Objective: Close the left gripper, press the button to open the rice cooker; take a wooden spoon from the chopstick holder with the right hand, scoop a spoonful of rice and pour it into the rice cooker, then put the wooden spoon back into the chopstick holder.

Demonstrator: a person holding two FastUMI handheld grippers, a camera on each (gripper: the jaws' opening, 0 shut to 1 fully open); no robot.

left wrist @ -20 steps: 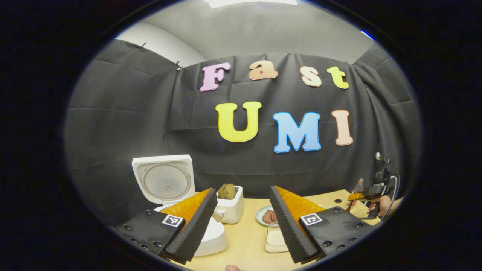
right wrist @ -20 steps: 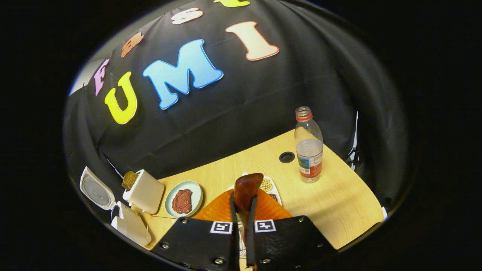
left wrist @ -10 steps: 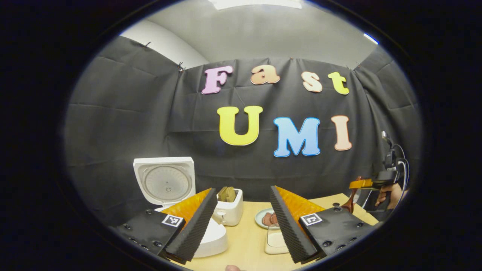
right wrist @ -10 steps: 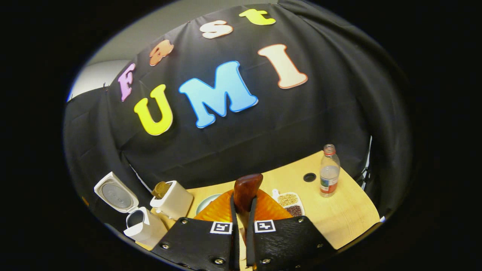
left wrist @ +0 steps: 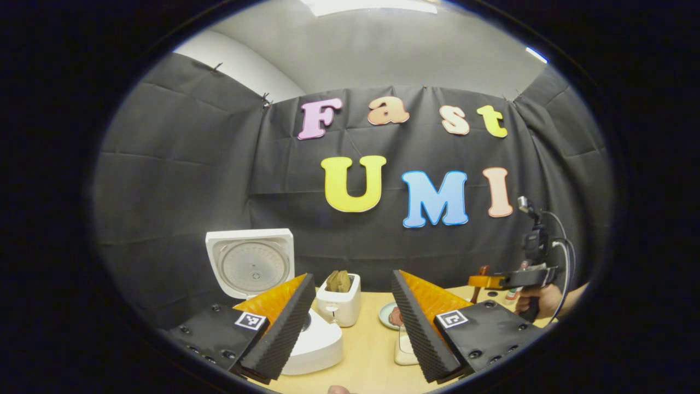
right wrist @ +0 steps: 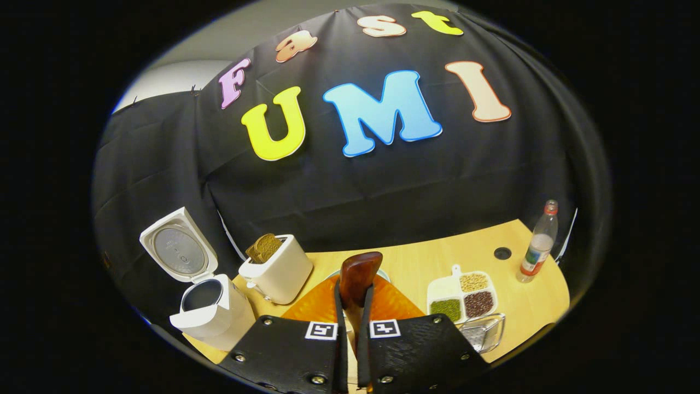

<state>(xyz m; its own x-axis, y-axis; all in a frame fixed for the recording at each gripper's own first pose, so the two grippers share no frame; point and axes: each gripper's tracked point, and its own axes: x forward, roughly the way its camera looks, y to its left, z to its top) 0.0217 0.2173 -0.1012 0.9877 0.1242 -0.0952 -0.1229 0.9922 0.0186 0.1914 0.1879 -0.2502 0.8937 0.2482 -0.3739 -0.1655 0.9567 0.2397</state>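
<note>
Both fingers of the right gripper point(right wrist: 350, 306) are pressed together on the wooden spoon point(right wrist: 358, 276), its bowl sticking up and forward past the tips. Held out over the counter point(right wrist: 415, 260), the spoon looks empty, so the step in hand is, by my reading, carrying it to the rice. Whether the white portion of the divided tray point(right wrist: 465, 298) holds the rice is too small to tell; a glass dish point(right wrist: 484, 331) sits just in front of it. The rice cooker point(right wrist: 210, 312) stands to the left with its lid point(right wrist: 178, 251) swung up and the pot mouth exposed, beside the toaster point(right wrist: 276, 268).

To do this well, lower the bowl in at a shallow angle, draw it through, level it before lifting, and travel slowly across to the pot.

Spread wide and gripping nothing, the left gripper point(left wrist: 353, 323) hangs near the cooker, clear of that path.
</note>
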